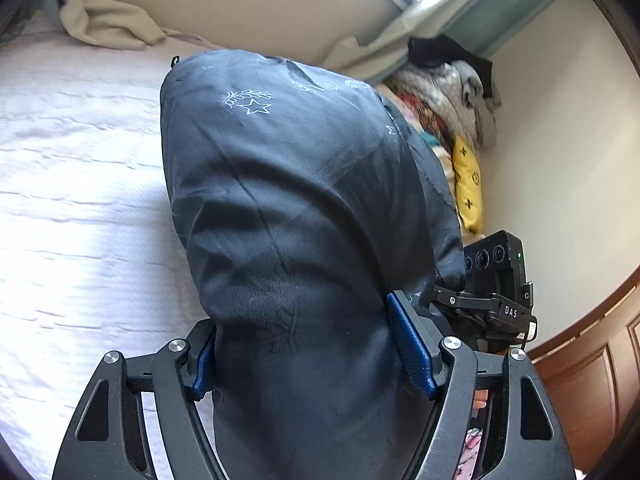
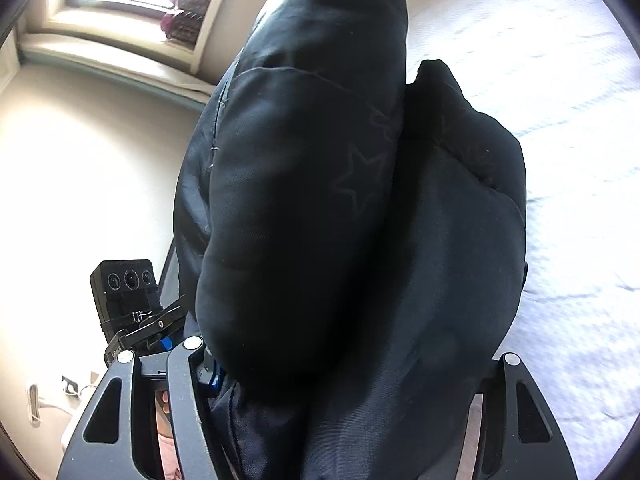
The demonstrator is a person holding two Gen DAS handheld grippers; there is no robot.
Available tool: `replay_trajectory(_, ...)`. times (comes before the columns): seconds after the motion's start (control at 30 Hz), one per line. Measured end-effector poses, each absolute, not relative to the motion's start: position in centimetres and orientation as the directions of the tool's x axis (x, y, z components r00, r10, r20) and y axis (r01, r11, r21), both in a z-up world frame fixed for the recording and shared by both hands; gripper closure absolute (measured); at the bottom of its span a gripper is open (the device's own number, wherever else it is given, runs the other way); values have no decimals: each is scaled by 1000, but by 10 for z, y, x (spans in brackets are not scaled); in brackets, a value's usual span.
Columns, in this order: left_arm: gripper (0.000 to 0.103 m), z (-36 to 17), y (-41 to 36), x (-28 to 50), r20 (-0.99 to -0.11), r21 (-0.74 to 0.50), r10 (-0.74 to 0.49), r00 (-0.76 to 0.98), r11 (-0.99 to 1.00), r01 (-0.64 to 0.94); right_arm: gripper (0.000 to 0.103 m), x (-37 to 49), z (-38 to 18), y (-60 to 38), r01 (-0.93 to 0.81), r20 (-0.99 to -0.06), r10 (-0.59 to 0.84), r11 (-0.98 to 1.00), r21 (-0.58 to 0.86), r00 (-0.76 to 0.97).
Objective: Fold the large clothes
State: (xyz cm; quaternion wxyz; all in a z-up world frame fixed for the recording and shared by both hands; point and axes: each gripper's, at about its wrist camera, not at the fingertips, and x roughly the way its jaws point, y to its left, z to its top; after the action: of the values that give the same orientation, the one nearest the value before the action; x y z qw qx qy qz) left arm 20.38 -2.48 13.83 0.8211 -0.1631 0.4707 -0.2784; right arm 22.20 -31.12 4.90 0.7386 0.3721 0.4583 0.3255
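Dark padded jacket (image 1: 304, 200) bunched above the bed (image 1: 80, 184), left gripper (image 1: 312, 344) jaws clamped on its bulk, right gripper (image 2: 344, 364) jaws likewise gripping thick fabric, clothes pile (image 1: 448, 100) beyond the jacket

Bunched between the pads of the left gripper (image 1: 308, 354) and of the right gripper (image 2: 344, 364), side by side: a padded garment (image 1: 296, 184), lifted over the bed (image 1: 72, 184). At the bed's far edge, against the wall: a crumpled blanket (image 1: 104, 24). In its far right corner: a pile of clothes (image 1: 444, 96).
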Motion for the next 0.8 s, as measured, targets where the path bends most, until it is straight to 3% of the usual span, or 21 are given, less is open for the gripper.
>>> replay_trajectory(0.27,26,119,16,217,-708,-519,-546,448,832,195,39,247,25,-264,-137,-439,842,497,857,313)
replay_trajectory(0.43,26,80,36,223,-752,-517,-523,402,846,131,39,252,-6,-236,-115,-494,831,534,838,258)
replay_trajectory(0.6,15,56,51,218,-759,-525,-530,378,842,125,23,257,-27,-232,-73,-547,805,575,815,228)
replay_trajectory(0.8,9,64,55,215,-776,-506,-505,378,856,105,16,251,-15,-248,-25,-574,778,599,801,256)
